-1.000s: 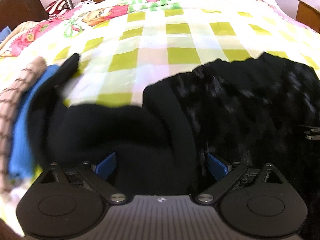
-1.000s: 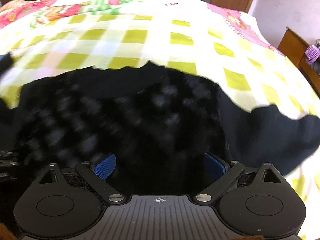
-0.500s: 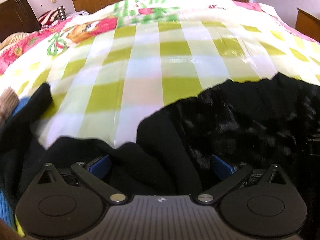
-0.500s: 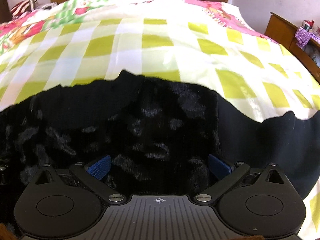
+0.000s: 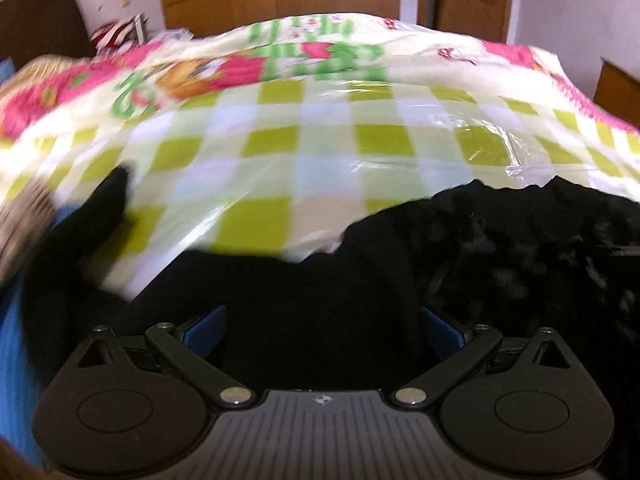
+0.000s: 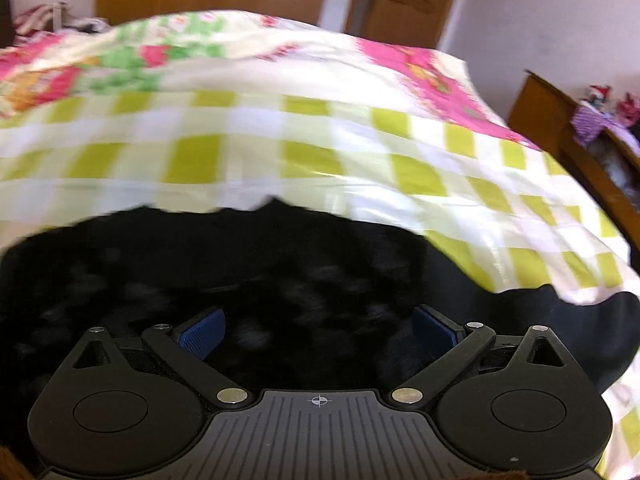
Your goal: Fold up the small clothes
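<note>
With both wrist views blurred, I note what reads clearly: the black fleece garment [image 5: 520, 248] lies on the bed's green-checked quilt [image 5: 328, 136], spread close under both tools, one sleeve [image 5: 96, 216] trailing to the left. My left gripper [image 5: 324, 324] and right gripper [image 6: 318, 330] each show their blue pads [image 6: 200, 332] standing wide apart with dark cloth bunched between them; whether they pinch it I cannot tell. I judge the fabric soft, limp and light, fuzzy enough to grip well, so the near hem corners look like the best hold. A blue cloth [image 5: 16, 340] and a brown knit piece [image 5: 24, 212] sit just beside the sleeve and could snag it.
</note>
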